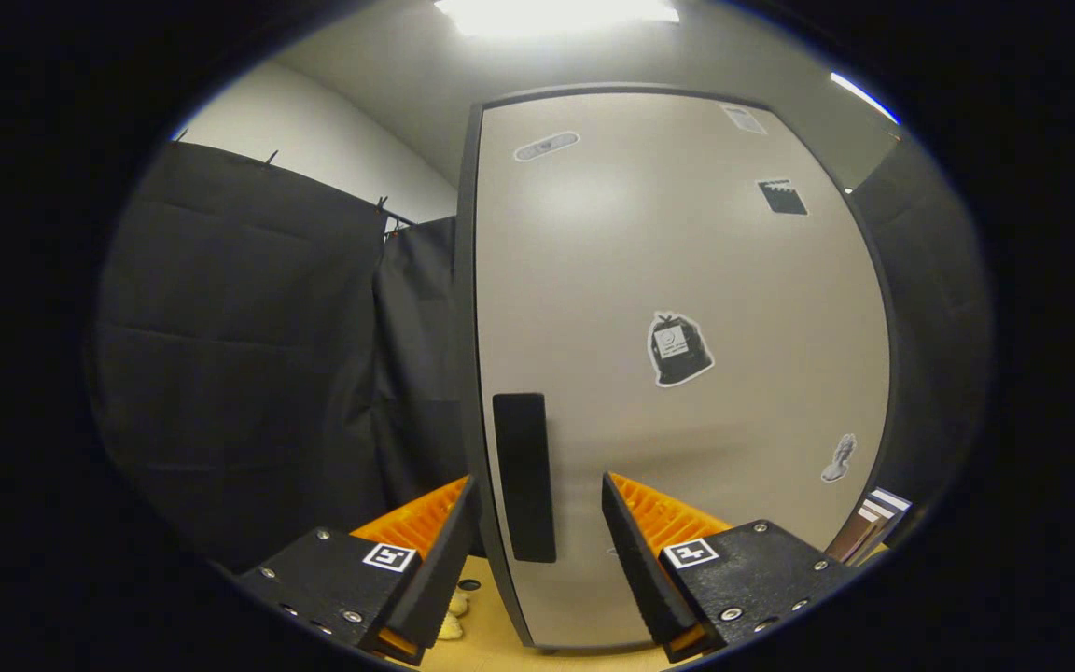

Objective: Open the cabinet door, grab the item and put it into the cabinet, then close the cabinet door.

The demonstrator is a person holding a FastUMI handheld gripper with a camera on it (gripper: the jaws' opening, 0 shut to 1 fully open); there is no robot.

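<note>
Door (687, 280) is shut, right ahead of the fingers. Looks stiff, slick and light on its hinges, so I'd grab the dark handle (523, 476) near its left edge. Gripper (537, 532) spread apart, straddling the handle, not touching yet.

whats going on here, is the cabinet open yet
Not yet. A person-held gripper faces the closed cabinet door. Its fingers are open, and the dark vertical handle stands in the gap between them, not yet clamped. The door looks flush, with stickers on its front, so the opening step is only being lined up.
</note>
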